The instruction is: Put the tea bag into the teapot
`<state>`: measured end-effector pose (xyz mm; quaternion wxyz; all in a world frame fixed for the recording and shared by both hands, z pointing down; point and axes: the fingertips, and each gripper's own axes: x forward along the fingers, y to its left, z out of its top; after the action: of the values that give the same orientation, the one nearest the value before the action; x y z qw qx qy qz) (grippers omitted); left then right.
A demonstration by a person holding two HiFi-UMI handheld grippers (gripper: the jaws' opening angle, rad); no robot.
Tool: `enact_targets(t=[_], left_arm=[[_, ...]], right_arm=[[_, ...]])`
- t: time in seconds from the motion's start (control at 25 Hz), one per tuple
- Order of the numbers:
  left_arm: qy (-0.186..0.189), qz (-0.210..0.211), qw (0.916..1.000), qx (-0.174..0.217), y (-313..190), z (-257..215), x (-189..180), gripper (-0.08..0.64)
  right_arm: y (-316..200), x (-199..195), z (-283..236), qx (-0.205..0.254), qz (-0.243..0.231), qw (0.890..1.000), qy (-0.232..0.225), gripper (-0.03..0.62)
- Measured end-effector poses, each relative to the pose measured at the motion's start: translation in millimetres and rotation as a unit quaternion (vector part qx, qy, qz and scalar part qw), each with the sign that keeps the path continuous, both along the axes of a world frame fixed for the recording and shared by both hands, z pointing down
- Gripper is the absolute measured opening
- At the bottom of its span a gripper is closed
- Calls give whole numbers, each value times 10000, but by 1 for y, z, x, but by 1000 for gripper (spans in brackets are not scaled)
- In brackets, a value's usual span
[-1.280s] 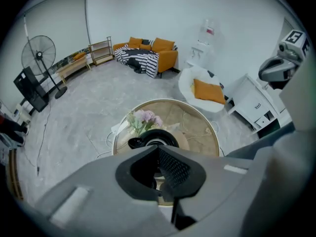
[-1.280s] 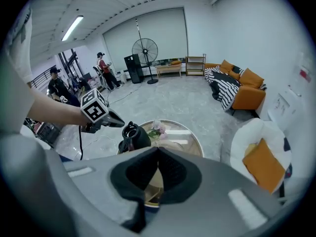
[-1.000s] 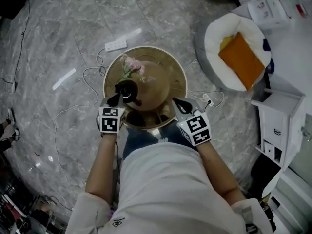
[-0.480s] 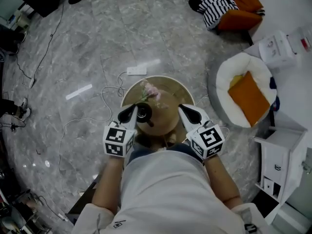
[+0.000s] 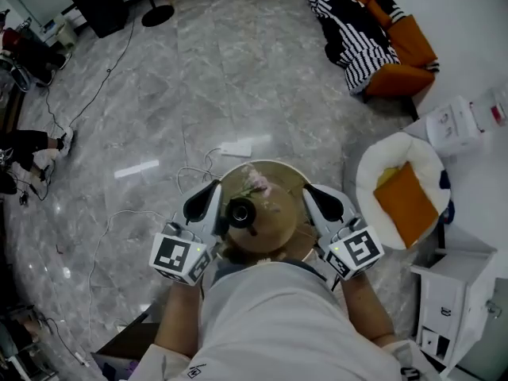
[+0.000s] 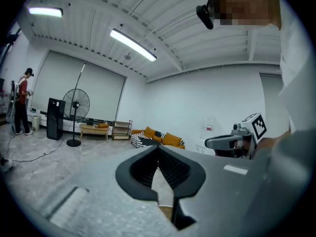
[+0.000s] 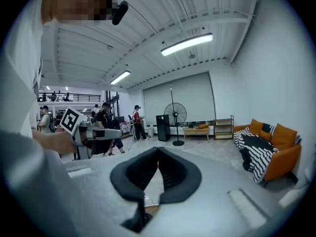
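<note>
Both tongs are pressed together, pinching nothing. The left gripper (image 5: 208,199) and right gripper (image 5: 319,202) flank the teapot (image 5: 240,212), which stands between them, nearer the left, on the round table (image 5: 278,227). Past the table's far rim lie a power strip (image 5: 236,148) and cables, then open floor (image 5: 198,70).

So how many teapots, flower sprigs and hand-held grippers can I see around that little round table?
Teapot: 1
Flower sprig: 1
Grippers: 2 (left gripper, right gripper)
Total: 4
</note>
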<state>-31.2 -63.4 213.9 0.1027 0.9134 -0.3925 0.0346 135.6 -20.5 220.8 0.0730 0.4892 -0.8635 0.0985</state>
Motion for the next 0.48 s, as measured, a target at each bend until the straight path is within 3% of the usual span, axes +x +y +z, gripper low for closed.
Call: enact_targets(t=[0.28, 0.48], left_arm=[[116, -252, 9987, 435, 10, -37, -20, 8], [124, -313, 9981, 511, 17, -41, -28, 8]], right_arm=[[4, -14, -33, 449, -153, 9988, 125, 3], [6, -25, -36, 535, -225, 9982, 171, 3]])
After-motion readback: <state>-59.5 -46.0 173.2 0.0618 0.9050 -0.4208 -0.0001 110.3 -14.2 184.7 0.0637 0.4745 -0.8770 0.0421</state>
